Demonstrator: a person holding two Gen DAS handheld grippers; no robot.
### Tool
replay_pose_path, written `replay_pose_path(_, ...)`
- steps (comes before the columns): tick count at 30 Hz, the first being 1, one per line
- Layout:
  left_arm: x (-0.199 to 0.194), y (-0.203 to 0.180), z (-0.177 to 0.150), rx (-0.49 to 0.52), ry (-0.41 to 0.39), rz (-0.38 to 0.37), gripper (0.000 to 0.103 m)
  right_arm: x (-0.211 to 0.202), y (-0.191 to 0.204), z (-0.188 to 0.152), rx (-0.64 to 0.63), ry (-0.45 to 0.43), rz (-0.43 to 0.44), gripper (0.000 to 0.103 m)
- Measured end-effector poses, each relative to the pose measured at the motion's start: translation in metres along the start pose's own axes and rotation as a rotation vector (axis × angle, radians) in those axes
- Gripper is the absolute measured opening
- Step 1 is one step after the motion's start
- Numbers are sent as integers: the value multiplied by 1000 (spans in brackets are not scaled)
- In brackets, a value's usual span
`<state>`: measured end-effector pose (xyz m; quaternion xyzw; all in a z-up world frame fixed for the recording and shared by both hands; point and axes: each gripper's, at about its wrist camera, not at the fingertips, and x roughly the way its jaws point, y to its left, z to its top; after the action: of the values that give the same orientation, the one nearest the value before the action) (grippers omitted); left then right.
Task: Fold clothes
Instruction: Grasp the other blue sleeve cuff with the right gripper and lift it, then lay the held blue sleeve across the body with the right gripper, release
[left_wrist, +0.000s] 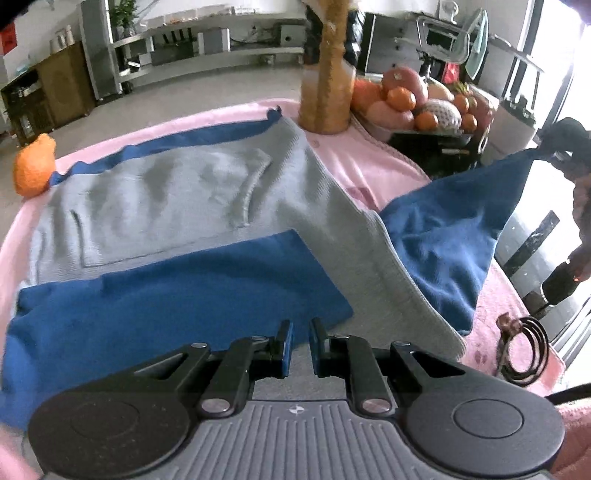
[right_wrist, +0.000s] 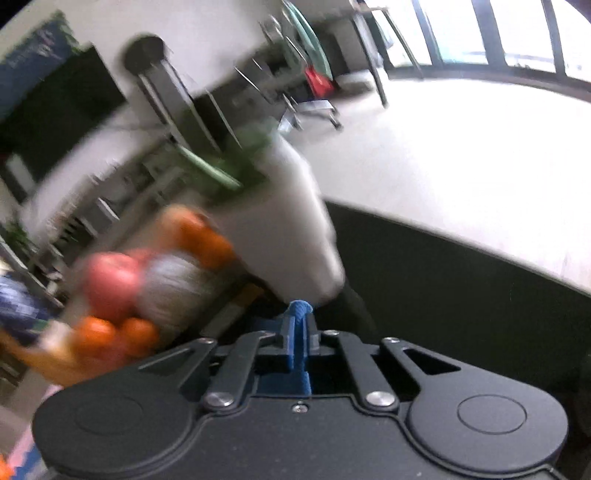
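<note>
Right now I am pinching a blue sleeve (left_wrist: 443, 236) of the grey and blue sweater (left_wrist: 166, 199) in the right gripper (right_wrist: 299, 332), jaws clamped tight on a fold of cloth, lifting it off the pink cover (left_wrist: 354, 173). The left gripper (left_wrist: 300, 347) is hovering over the other blue sleeve (left_wrist: 166, 306), jaws only narrowly apart, gripping nothing. I am judging that the thin pinch could slip, dropping the sleeve crooked, or the swing could brush the fruit bowl (left_wrist: 424, 103) nearby.
</note>
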<state>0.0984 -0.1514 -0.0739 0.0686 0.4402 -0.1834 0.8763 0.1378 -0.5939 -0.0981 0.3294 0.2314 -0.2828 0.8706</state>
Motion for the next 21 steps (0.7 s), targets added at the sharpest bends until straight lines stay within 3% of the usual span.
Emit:
replay_pose_path(4, -40, 34, -6, -23, -52, -8, 15, -70, 52, -11, -31, -62, 108, 4)
replay_pose_path(10, -93, 117, -28, -7, -147, 100, 15, -162, 143, -57, -192, -60, 259, 4)
replay_pose_path(15, -97, 204, -53, -205, -152, 156, 14, -212, 227, -121, -332, -5, 360, 4)
replay_pose_path(19, -83, 253, -76, -402, -115, 148, 12, -224, 285, -191, -397, 113, 437, 4)
replay_pose_path(21, -83, 266, -76, -452, -109, 126, 12, -221, 310, -230, -432, 192, 465, 4)
